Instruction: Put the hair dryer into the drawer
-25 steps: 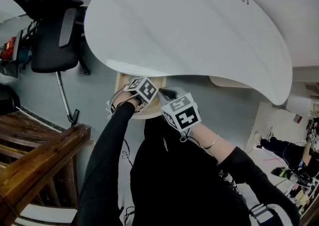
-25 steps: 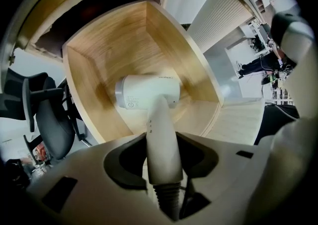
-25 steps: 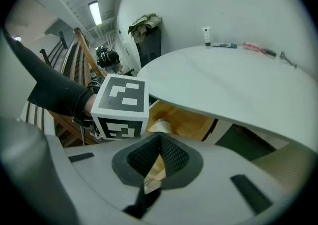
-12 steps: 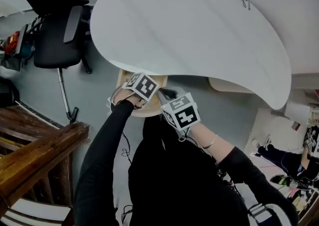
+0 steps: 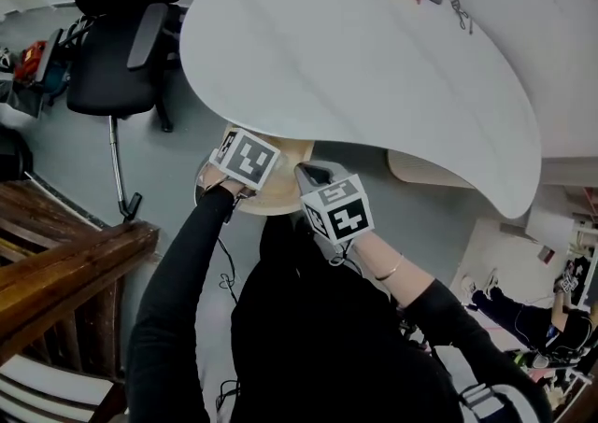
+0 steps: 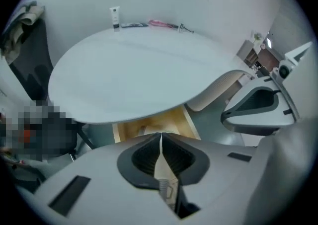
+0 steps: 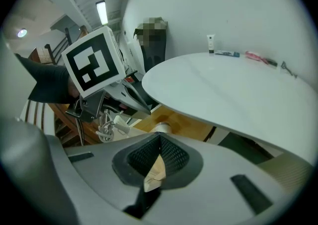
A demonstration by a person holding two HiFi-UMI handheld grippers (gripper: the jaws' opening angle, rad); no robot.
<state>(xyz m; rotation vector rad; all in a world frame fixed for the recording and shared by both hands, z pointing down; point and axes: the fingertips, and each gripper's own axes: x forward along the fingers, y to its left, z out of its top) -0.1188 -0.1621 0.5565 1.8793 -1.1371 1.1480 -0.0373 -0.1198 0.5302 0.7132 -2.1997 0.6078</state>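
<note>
Grey ribbed pads meet tip to tip on my left gripper [image 6: 160, 137] with nothing between them. Its jaws have just been closing on empty air, and my right gripper [image 7: 159, 140] is pressed together the same way, holding nothing. Just past the left tips lies the wooden floor of the open drawer [image 6: 174, 122], which juts out from under the near edge of the white table [image 6: 139, 75]. Beyond my right tips a pale rounded end shows low in the drawer near its front edge. I take that for the hair dryer [image 7: 161, 128], so I judge it is already inside and out of both grippers. At the drawer's left edge a looped white cord [image 7: 105, 127] hangs beside my left gripper, and I cannot tell whether it lies inside or over the side. What remains, I think, is tidying and shutting — so I would first look down and check that loop, nudging it inward with closed tips if it overhangs. Then I would set both closed grippers flat against the drawer's front edge, one toward each corner, and push evenly and slowly so the drawer runs straight and nothing gets pinched under the table's edge.
</note>
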